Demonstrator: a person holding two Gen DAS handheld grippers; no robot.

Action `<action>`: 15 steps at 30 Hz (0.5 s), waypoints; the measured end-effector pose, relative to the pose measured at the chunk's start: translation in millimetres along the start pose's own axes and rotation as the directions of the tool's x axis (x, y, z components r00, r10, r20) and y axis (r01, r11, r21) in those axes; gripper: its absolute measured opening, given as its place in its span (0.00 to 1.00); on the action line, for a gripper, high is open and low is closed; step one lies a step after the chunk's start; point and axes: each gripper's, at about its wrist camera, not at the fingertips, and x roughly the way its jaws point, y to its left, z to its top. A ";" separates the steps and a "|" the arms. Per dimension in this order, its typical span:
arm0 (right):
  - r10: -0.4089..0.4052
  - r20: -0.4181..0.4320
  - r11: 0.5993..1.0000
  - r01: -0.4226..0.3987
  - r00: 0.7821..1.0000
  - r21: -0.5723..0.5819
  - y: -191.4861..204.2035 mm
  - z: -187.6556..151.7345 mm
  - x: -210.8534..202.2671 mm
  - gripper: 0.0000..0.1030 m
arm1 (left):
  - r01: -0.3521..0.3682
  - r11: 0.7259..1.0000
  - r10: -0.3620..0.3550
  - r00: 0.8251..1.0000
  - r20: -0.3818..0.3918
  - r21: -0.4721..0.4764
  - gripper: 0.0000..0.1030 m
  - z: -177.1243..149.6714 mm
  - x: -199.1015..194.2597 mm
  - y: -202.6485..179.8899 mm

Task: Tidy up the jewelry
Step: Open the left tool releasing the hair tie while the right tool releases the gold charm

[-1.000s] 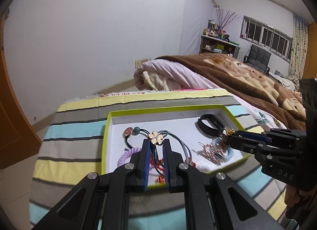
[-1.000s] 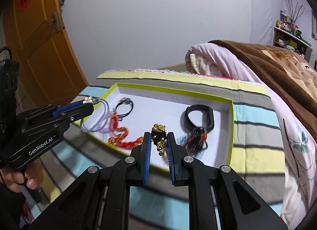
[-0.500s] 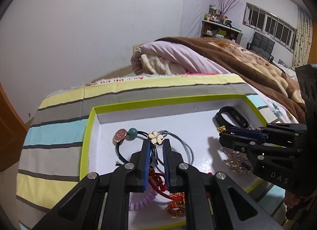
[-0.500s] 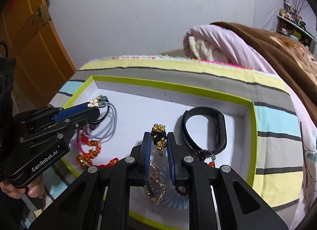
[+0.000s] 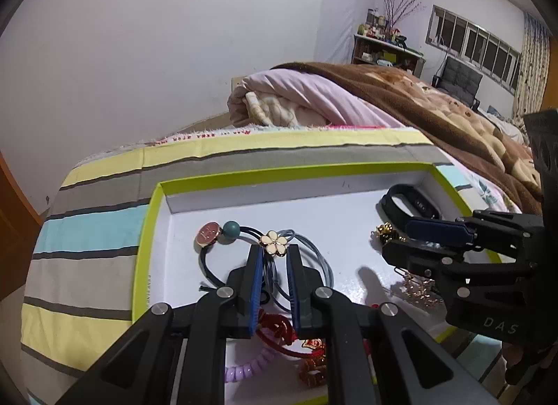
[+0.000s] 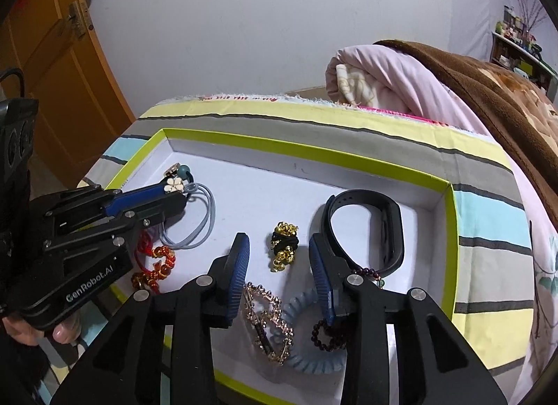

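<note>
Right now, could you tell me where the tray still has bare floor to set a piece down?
The back strip along the tray's far wall is bare, between the flower hair tie and black wristband. The front is crowded with beads and coil ties.

White walls (image 5: 174, 56), orange wooden door (image 6: 52, 56), barred windows (image 5: 477, 46), cluttered shelf (image 5: 387, 46), dark chair (image 5: 460, 77)

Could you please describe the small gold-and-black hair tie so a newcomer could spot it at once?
Look in the green-rimmed white tray on the striped bedcover. Near its middle, just left of the black wristband, lies the hair tie: a black knot with gold bead clusters, the only gold-and-black piece.
</note>
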 end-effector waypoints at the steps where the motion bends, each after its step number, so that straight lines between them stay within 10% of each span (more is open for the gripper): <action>1: -0.002 0.004 1.000 0.002 1.000 0.000 0.7 -0.4 -2.3 0.35 | 0.001 1.000 -0.001 1.000 0.004 -0.004 0.13 -0.5 -2.8 1.1; 15: -0.006 0.065 1.000 0.007 0.998 -0.013 15.3 -15.3 -51.4 0.35 | -0.006 1.000 0.007 1.000 -0.006 0.005 0.24 -11.2 -28.5 -4.2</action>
